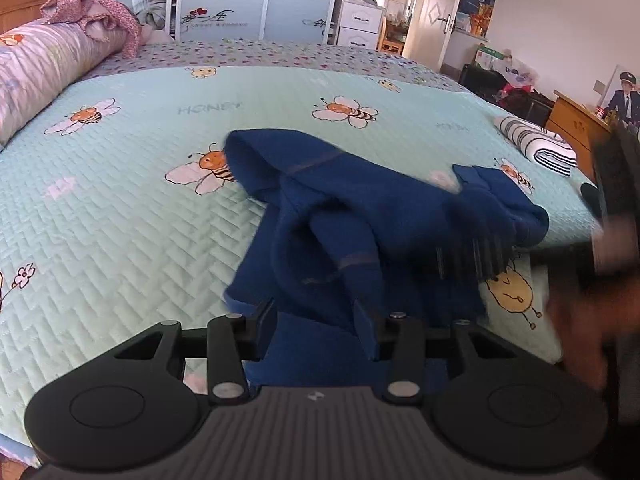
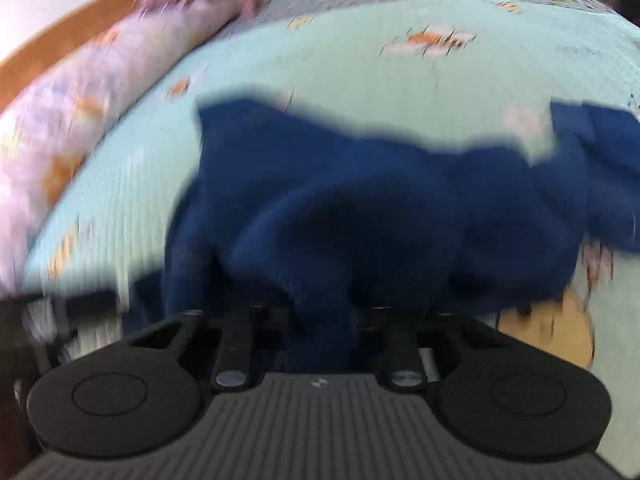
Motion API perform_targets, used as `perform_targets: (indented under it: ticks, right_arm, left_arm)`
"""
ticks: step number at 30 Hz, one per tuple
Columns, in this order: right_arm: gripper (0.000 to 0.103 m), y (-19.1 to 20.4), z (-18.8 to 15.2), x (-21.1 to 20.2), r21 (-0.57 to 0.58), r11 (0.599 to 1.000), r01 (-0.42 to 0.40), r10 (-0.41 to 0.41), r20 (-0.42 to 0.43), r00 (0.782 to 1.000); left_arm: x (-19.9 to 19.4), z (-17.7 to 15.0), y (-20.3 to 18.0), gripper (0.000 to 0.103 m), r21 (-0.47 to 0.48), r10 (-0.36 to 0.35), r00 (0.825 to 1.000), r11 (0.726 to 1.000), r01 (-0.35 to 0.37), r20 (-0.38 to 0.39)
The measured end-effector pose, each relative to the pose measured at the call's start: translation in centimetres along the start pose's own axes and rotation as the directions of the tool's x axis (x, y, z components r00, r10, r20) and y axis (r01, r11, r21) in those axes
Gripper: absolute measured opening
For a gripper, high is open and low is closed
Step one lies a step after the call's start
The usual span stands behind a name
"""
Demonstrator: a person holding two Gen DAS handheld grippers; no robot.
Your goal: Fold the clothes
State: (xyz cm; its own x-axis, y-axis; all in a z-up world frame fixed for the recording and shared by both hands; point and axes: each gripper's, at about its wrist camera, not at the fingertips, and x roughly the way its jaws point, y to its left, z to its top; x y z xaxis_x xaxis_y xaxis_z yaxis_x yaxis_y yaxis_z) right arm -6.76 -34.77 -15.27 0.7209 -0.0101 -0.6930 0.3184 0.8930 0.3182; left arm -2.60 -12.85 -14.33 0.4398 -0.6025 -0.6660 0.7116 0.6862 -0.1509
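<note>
The bed [image 1: 120, 208] is covered by a pale mint quilted bedspread printed with cartoon bees, and a band of floral fabric runs along its far edge. A crumpled dark blue garment [image 1: 320, 216] lies on the bedspread toward the near edge, part of it raised off the surface, while a folded black-and-white striped cloth [image 1: 536, 144] sits well apart near the right edge. Along the left edge lies a long lilac bolster pillow [image 1: 44, 68], with a bunched pink patterned cloth [image 1: 96, 8] resting on its far end by the wooden headboard.
</note>
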Motion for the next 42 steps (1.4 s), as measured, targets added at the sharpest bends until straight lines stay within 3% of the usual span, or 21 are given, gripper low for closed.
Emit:
perform_targets:
  ticks: [2,6,7,9,10,11,12,15,17,21,25,33,38,42]
  right_arm:
    - [0.020,0.8,4.4,-1.0,0.016,0.999,-0.032,0.030,0.100,0.994]
    - [0.016,5.0,12.3,-4.6,-0.044,0.988,-0.145,0.152,0.278,0.949]
    - [0.012,6.1,13.1,-5.3,-0.075,0.981,-0.181,0.195,0.308,0.931]
    - [0.016,8.4,14.5,-5.5,-0.114,0.960,-0.254,0.277,0.301,0.913]
    - [0.025,9.1,14.5,-4.9,-0.130,0.953,-0.274,0.299,0.262,0.918]
    - [0.040,9.8,14.1,-4.1,-0.147,0.948,-0.283,0.310,0.212,0.927]
    - [0.046,9.9,13.4,-3.5,-0.159,0.947,-0.281,0.308,0.185,0.933]
    - [0.059,6.7,9.6,-3.5,-0.086,0.973,-0.213,0.228,0.254,0.940]
    - [0.068,3.1,7.0,-3.9,0.015,0.977,-0.213,0.201,0.269,0.942]
    - [0.069,-4.0,3.0,-4.1,0.212,0.969,-0.125,0.075,0.231,0.970]
    - [0.069,-6.4,0.7,-3.1,0.293,0.954,-0.068,0.017,0.173,0.985]
    - [0.069,-8.3,0.5,-0.9,0.391,0.918,-0.061,0.009,0.134,0.991]
    - [0.069,-9.2,-0.5,-1.6,0.407,0.911,-0.069,0.022,0.120,0.993]
    - [0.070,-10.6,-1.4,-2.5,0.442,0.895,-0.057,0.009,0.111,0.994]
  left_arm:
    - [0.1,-0.2,0.1,0.045,-0.009,-0.005,1.000,1.000,0.005,-0.004]
    - [0.4,-0.3,0.5,0.045,-0.031,-0.009,1.000,0.999,0.009,-0.008]
    - [0.5,-0.4,0.6,0.045,-0.037,-0.011,1.000,0.999,0.011,-0.009]
    - [0.5,-0.4,0.6,0.045,-0.042,-0.015,1.000,0.999,0.015,-0.009]
    - [0.4,-0.5,0.7,0.045,-0.043,-0.016,1.000,0.999,0.016,-0.008]
    - [0.3,-0.5,0.8,0.045,-0.044,-0.015,1.000,0.999,0.015,-0.005]
    - [0.0,-0.6,0.9,0.045,-0.046,-0.015,1.000,0.999,0.015,-0.001]
    - [-0.4,-0.8,1.5,0.045,-0.055,-0.016,1.000,0.998,0.016,0.008]
    - [-0.4,-0.9,2.0,0.045,-0.066,-0.011,1.000,0.998,0.012,0.010]
    - [0.3,-0.6,2.2,0.045,-0.093,-0.031,0.999,0.995,0.031,0.009]
    - [0.9,0.6,0.5,0.045,-0.041,-0.054,0.998,0.998,0.055,0.017]
    - [3.0,4.5,-2.5,0.057,0.071,-0.034,0.998,0.997,0.030,0.056]
    - [7.5,4.3,-3.9,0.058,0.159,0.040,0.998,0.987,-0.034,-0.038]
    - [8.0,3.0,-4.1,0.058,0.134,0.072,0.996,0.989,-0.065,-0.049]
